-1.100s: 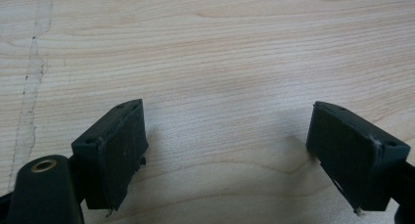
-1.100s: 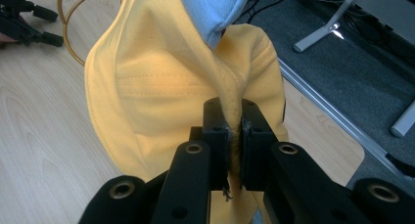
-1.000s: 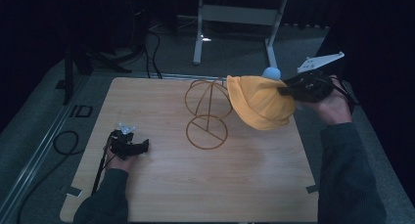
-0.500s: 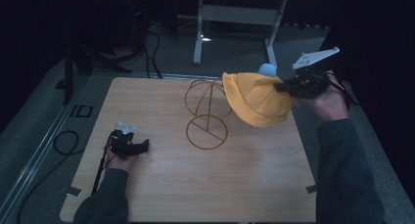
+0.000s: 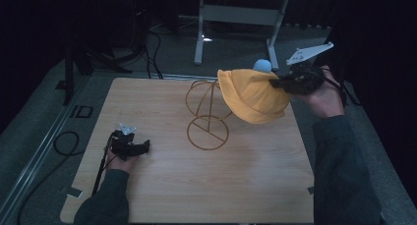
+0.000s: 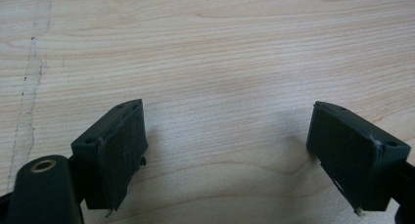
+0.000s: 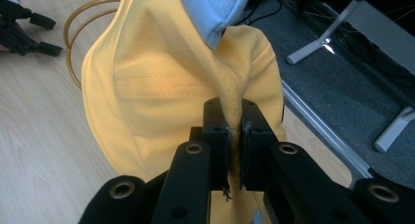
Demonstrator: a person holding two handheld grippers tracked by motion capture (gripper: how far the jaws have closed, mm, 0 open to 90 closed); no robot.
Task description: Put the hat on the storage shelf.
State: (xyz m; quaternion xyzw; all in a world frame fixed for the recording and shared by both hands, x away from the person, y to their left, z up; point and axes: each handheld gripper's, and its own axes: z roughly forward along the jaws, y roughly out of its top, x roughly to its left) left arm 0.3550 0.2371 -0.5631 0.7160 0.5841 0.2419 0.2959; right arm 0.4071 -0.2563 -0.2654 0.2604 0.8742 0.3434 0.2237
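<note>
A yellow hat (image 5: 253,96) with a pale blue lining (image 7: 215,9) hangs in the air over the table's far right part, just right of a gold wire stand (image 5: 206,112). My right gripper (image 5: 278,82) is shut on a fold of the hat's brim; in the right gripper view the cloth (image 7: 186,87) is pinched between the two black jaws of the right gripper (image 7: 234,131). The stand has a ring base (image 5: 207,132) flat on the wood and a loop top beside the hat. My left gripper (image 5: 142,147) rests on the table at the near left, and in its own view the left gripper (image 6: 227,145) stands open over bare wood.
The wooden table (image 5: 172,185) has its right edge close under the hat. Behind the table a grey metal frame (image 5: 236,14) stands on dark floor. Cables (image 5: 64,141) lie along the left side, and the left gripper's cable trails off the near edge.
My right gripper has carried the hat a little left and up, toward the wire stand's top. The left gripper has stayed where it was.
</note>
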